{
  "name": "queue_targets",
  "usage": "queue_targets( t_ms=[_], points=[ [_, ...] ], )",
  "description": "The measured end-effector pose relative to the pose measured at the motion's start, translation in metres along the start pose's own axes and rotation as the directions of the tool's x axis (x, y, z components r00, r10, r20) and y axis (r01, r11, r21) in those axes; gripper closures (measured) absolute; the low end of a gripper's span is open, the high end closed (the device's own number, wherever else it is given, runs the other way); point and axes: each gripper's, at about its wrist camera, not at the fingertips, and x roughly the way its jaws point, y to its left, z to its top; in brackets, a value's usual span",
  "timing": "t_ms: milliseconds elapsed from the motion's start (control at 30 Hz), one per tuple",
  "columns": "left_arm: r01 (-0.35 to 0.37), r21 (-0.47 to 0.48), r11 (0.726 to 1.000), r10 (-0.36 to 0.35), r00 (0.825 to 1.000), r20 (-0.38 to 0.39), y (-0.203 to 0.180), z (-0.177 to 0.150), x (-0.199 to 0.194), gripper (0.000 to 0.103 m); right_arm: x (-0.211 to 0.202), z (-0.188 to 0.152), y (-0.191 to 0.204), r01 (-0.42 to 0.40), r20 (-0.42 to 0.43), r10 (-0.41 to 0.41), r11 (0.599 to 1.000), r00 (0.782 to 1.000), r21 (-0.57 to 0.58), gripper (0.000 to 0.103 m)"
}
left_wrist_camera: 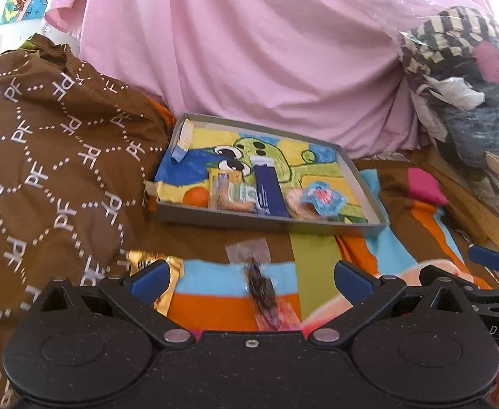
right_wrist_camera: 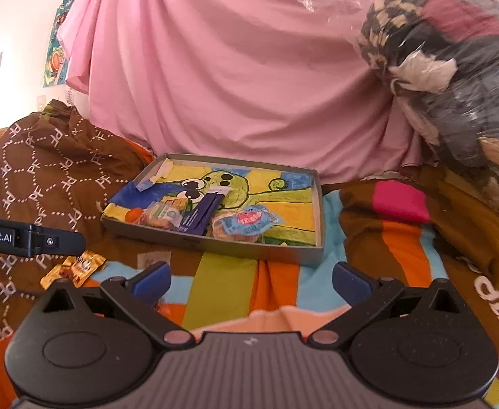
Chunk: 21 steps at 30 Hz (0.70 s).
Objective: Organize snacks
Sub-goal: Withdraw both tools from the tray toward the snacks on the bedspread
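Clear snack packet lies on the striped blanket, near side of the tray, btwn left gripper jaws, wide apart. Thin wrapper could slip or bunch w/ cloth. Right gripper jaws apart too, holding nothing.

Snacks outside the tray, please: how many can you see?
2: a clear packet with dark contents between the open left fingers, and a gold wrapper at left. Others may be hidden.

A shallow tray lies on the bedspread with several snack packets bunched along its near edge, while a clear snack packet lies on the bedspread before the tray and a foil packet near the bedspread's left edge.
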Motion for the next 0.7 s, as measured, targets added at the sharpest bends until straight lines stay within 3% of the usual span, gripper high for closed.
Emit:
queue_targets(
  t_ms=[400, 700],
  points=[
    [0.001, 0.016, 1.0, -0.001, 0.999, -0.036, -0.006, -0.034, -0.063, 0.001, -0.073, -0.015, 0.013, 0.069, -0.01, -0.068, 0.996, 0.998, 0.06, 0.0],
    [-0.007, 0.058, 0.998, 0.008, 1.0, -0.017, -0.005, -0.034, -0.1, 0.001, -0.107, -0.006, 0.025, 0.086, -0.007, -0.086, 0.991, 0.996, 0.102, 0.0]
  ],
)
